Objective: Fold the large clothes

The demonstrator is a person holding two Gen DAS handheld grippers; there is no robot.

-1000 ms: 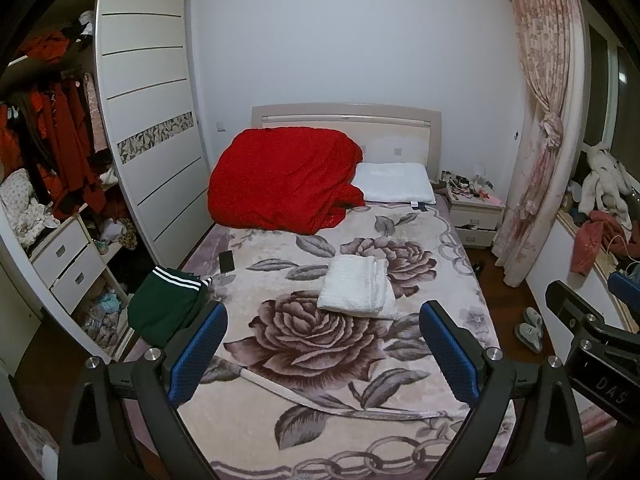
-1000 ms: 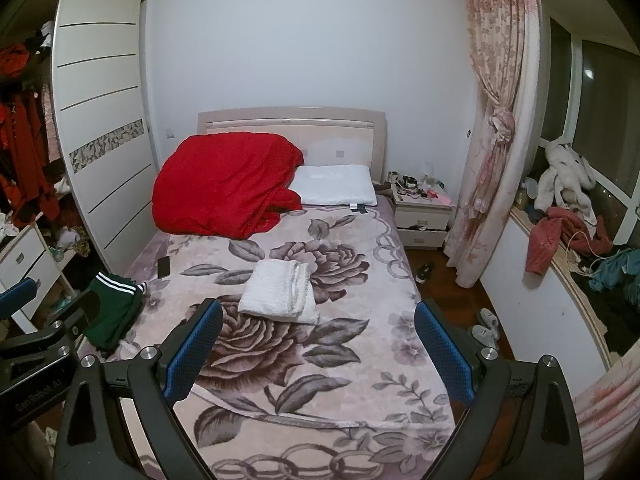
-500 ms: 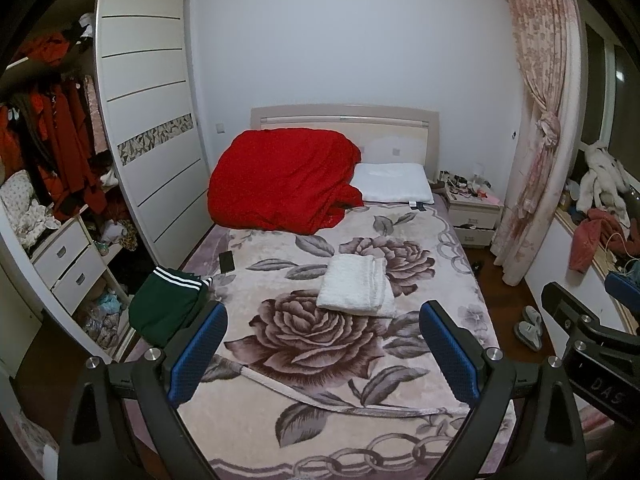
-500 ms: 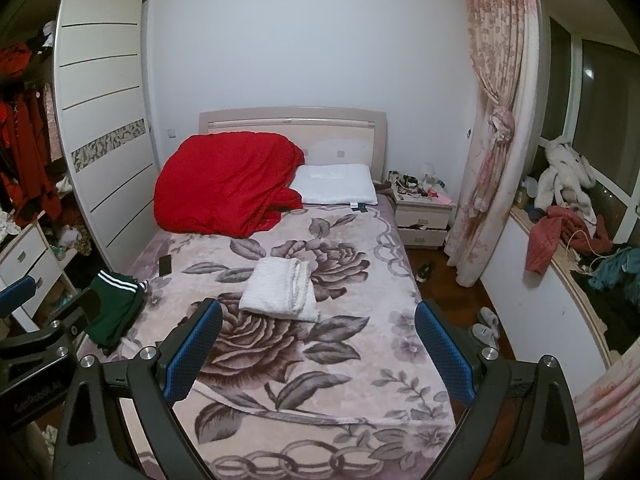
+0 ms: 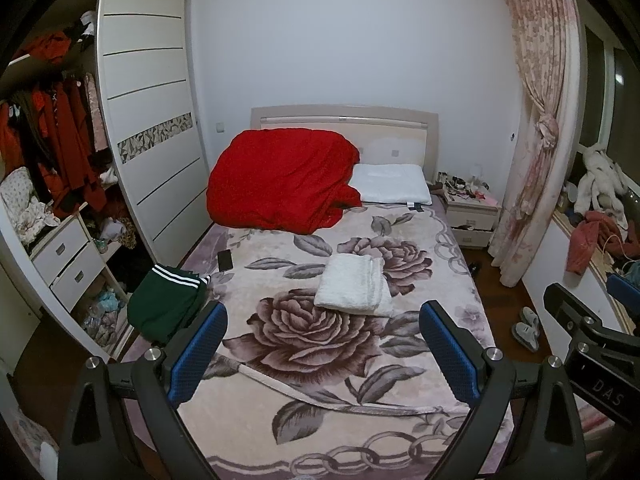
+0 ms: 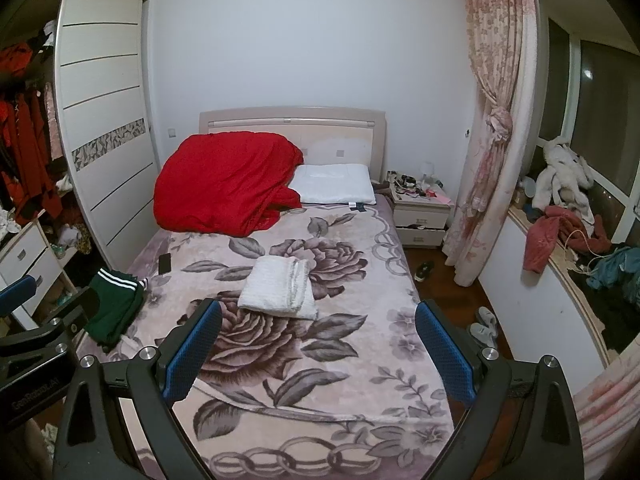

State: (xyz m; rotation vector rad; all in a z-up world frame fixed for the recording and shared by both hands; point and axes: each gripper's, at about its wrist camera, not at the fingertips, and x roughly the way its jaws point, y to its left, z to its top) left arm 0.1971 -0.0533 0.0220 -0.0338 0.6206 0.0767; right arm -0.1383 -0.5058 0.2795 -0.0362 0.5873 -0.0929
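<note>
A folded white garment (image 5: pixel 354 288) lies in the middle of the bed (image 5: pixel 304 400), also in the right wrist view (image 6: pixel 280 287). A dark green garment with white stripes (image 5: pixel 168 304) hangs over the bed's left edge, also in the right wrist view (image 6: pixel 116 304). My left gripper (image 5: pixel 322 354) is open and empty, held above the foot of the bed. My right gripper (image 6: pixel 318 354) is open and empty beside it, to its right. Both are well short of the clothes.
A red quilt (image 5: pixel 280 184) and a white pillow (image 5: pixel 390 184) lie at the head. A black phone (image 5: pixel 225 260) lies near the left edge. An open wardrobe (image 5: pixel 60 184) stands left. A nightstand (image 5: pixel 472 216), curtain (image 5: pixel 540 140), slippers (image 5: pixel 528 326) and cluttered window ledge (image 6: pixel 568 232) are right.
Both grippers have drifted slightly, so the views shift a little. The clothes on the bed have not moved and both grippers stay open.
</note>
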